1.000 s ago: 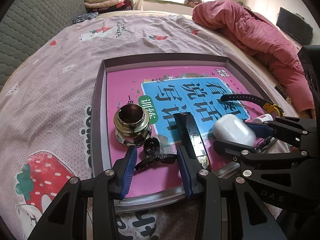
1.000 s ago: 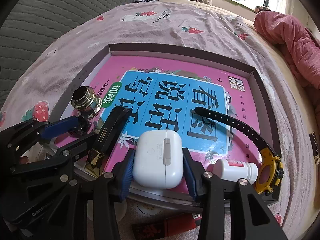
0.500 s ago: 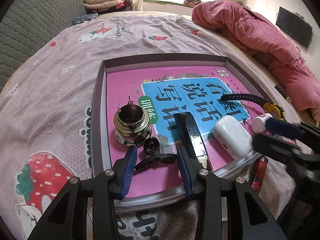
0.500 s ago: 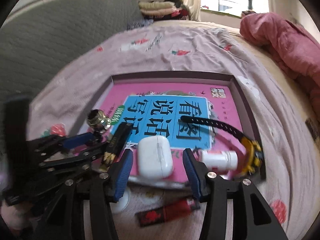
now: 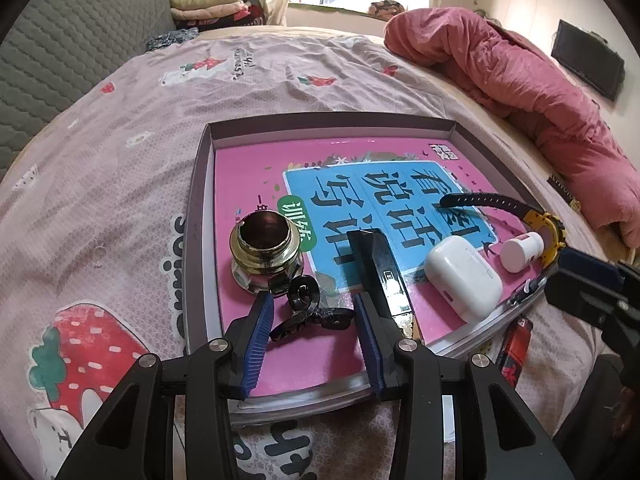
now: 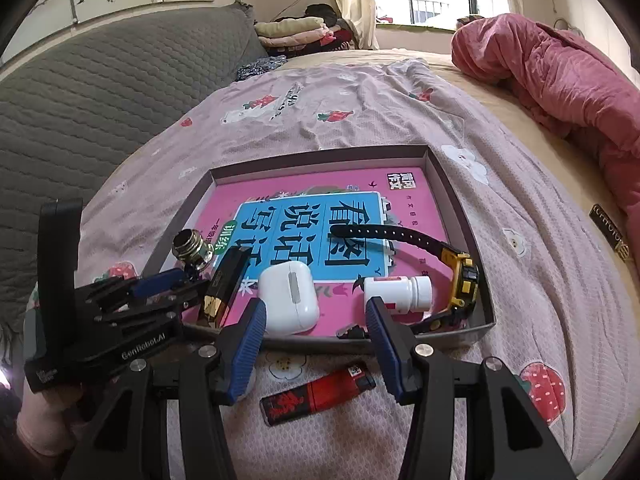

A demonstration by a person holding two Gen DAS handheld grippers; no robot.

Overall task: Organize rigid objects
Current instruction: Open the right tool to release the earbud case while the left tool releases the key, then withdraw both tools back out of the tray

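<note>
In the grey cardboard tray (image 5: 202, 200) lies a glossy pink paper booklet (image 5: 248, 168). On the booklet stand a polished brass-coloured metal fitting (image 5: 264, 254), a smooth, glossy white plastic earbud case (image 5: 462, 276) and a shiny black plastic hair claw (image 5: 310, 308). Under the tray spreads matt, textured pink cotton bedsheet (image 5: 120, 160).

On the pink book (image 6: 320, 200) in the tray you can read large black Chinese characters, 看图说话写话, on its blue panel, and 训练 on the green oval beside it. On the left hand-held gripper (image 6: 160, 280) you can read the white print "GenRobot.AI" on the black body. The bedsheet (image 5: 120, 160) carries big dark letters near the tray edge, but you see only parts of them. The red lighter (image 6: 320, 394) has black characters, too small to read.
</note>
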